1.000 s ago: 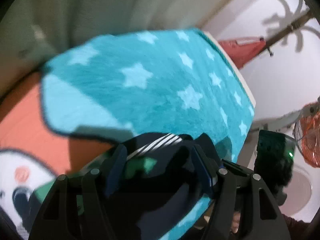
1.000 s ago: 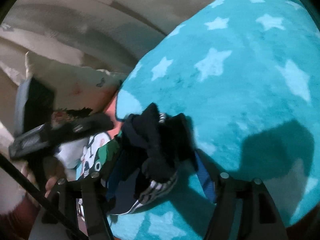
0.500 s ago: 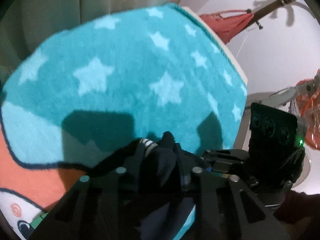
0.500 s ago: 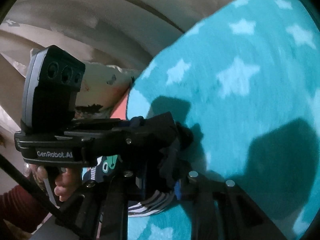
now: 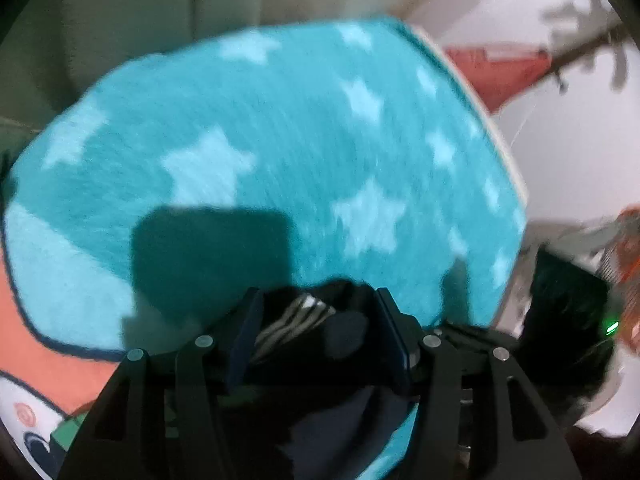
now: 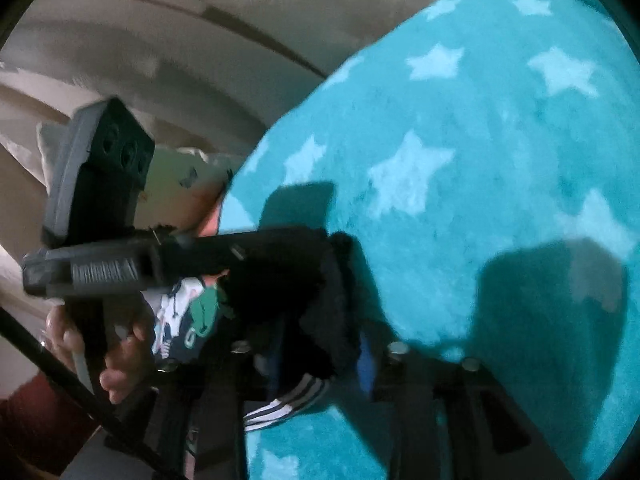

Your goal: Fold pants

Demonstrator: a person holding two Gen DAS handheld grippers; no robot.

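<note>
Dark navy pants with white side stripes (image 5: pixel 296 320) are bunched at the near edge of a teal star blanket (image 5: pixel 280 140). My left gripper (image 5: pixel 316 308) points down at the bunch. Its jaws are opening, and the cloth sits loosely between the blue pads (image 5: pixel 248 324). In the right wrist view the same pants (image 6: pixel 320 300) lie between the fingers of my right gripper (image 6: pixel 316 348), whose jaws are also opening. The left gripper's black body (image 6: pixel 180 256) crosses in from the left, and its front end is lost against the dark bunch. A hand (image 6: pixel 120 348) holds it.
The teal blanket (image 6: pixel 480 160) covers a bed, with an orange cartoon sheet (image 5: pixel 40 320) beside it. A pale pillow (image 6: pixel 180 176) and a beige wall lie behind. A red cloth (image 5: pixel 492 68) and an orange fan (image 5: pixel 628 240) stand beyond the bed's right edge.
Half a second ago both pairs of jaws were closed tight on the bunched pants; now both stand wider with the cloth loose between them. Both grippers slid a little across the blanket.
</note>
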